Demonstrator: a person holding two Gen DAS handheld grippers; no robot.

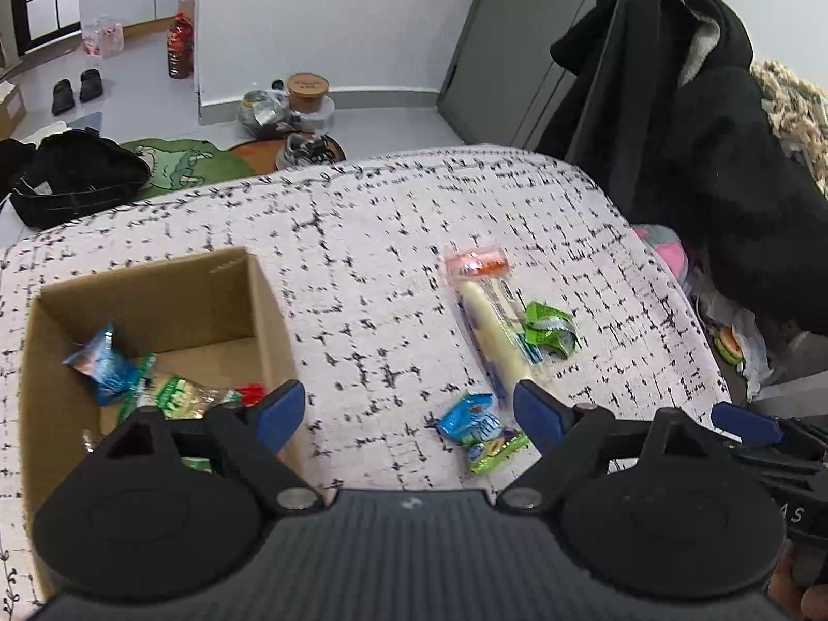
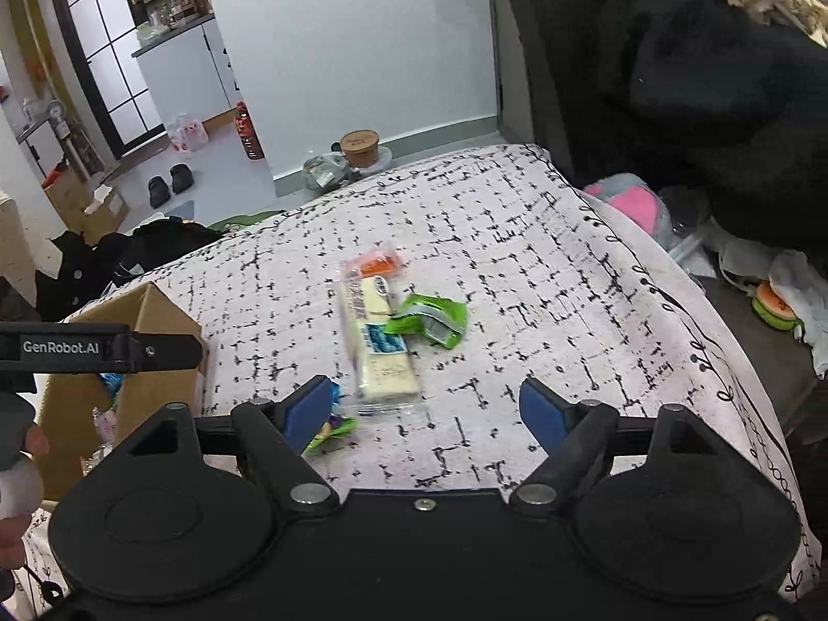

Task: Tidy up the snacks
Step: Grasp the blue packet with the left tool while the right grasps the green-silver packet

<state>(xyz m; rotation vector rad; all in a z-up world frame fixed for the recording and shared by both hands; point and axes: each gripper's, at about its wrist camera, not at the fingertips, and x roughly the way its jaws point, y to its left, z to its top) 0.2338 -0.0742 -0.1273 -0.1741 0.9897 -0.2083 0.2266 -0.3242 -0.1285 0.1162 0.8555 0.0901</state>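
A cardboard box (image 1: 269,310) stands on the patterned table at the left and holds a blue packet (image 1: 106,367) and a green-and-white packet (image 1: 181,393). A long cream snack pack with an orange end (image 1: 491,321), a crumpled green packet (image 1: 551,328) and a blue-green packet (image 1: 481,432) lie on the cloth. My left gripper (image 1: 409,411) is open and empty, above the table between the box and the blue-green packet. My right gripper (image 2: 427,406) is open and empty, just in front of the cream pack (image 2: 375,331) and green packet (image 2: 429,318). The box (image 2: 155,321) is at its left.
The table (image 1: 362,238) has a white cloth with black marks. A black coat (image 1: 724,155) hangs at the right, with pink and toy items (image 2: 636,202) beside the table. On the floor beyond are bags, shoes (image 1: 75,88), a bottle (image 1: 179,46) and a brown tub (image 1: 308,90).
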